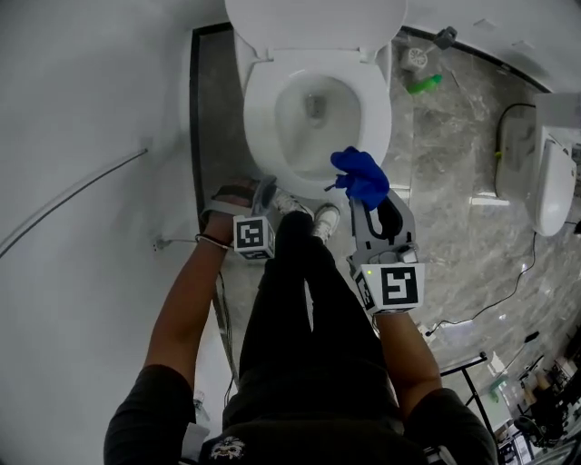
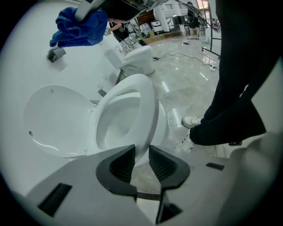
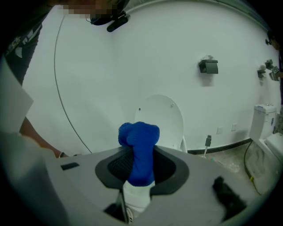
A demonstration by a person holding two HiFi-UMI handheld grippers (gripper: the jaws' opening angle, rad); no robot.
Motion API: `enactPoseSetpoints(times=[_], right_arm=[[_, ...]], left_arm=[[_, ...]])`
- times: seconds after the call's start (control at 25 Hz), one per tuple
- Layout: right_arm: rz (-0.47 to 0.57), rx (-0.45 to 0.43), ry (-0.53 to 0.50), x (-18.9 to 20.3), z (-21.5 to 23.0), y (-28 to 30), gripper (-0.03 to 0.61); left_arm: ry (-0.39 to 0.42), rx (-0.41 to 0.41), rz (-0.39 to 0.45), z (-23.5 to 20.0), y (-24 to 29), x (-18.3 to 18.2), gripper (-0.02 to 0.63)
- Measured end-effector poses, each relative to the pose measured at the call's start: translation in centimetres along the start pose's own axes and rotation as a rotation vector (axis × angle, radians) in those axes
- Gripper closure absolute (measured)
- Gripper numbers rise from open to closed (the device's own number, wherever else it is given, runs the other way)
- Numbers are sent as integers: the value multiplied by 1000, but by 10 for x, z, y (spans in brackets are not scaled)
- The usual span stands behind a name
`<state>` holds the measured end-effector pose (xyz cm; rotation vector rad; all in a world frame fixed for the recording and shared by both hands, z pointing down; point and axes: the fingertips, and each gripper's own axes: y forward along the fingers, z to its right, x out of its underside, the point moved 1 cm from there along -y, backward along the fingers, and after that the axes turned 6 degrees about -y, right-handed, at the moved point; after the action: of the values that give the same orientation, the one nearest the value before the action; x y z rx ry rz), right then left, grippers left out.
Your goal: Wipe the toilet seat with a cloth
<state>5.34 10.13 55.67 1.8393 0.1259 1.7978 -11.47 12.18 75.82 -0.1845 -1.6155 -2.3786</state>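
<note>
A white toilet (image 1: 313,109) stands ahead with its lid (image 1: 313,23) up against the wall and its seat (image 2: 140,106) ringing the bowl. My left gripper (image 1: 265,192) is at the bowl's front left. Its jaws (image 2: 141,161) stand open, with the seat's front edge just beyond the gap and no pad pressing on it. My right gripper (image 1: 370,204) hangs over the bowl's front right rim, shut on a bunched blue cloth (image 1: 361,177). The cloth (image 3: 139,141) sticks up out of the jaws (image 3: 140,165) and shows as a blue bundle (image 2: 79,26) at the top left of the left gripper view.
The person's dark legs and white shoes (image 1: 325,221) are right in front of the bowl, between the grippers. A white wall (image 1: 82,136) closes the left side. On the marble floor to the right are a green bottle (image 1: 424,85), a second toilet (image 1: 554,177) and cables.
</note>
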Motion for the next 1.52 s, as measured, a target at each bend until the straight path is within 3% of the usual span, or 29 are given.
enactPoseSetpoints(times=[0.32,0.64,0.76,0.88,1.04,1.16,1.24,1.36,1.52], right_arm=[[-64,1,7,61,12,3,480],[-101,2,5,79,28,13,480],[-106,-4,-2,81,31,22,480],[-110,-15,-10,80,27,34,480],[-111,-21,-20,74,26,61,480],[-105,4,0,68,30,92,480],[-95,24,15,58,31,118,480],[-93,21,23,43,27,161,480],[-102,1,33,38,23,224,480]], left_arm=[[-39,39,-65,37,60,10,514],[-26,64,-106,50,86,15,514],[-77,67,-98,52,81,16,514],[-306,54,-17,41,59,11,512],[-774,-33,171,-2,21,10,514],[-1155,-125,276,-45,0,29,515],[-1337,-189,327,-73,-7,44,549],[-1481,-257,382,-112,-6,58,597],[-1553,-286,444,-163,12,63,603]])
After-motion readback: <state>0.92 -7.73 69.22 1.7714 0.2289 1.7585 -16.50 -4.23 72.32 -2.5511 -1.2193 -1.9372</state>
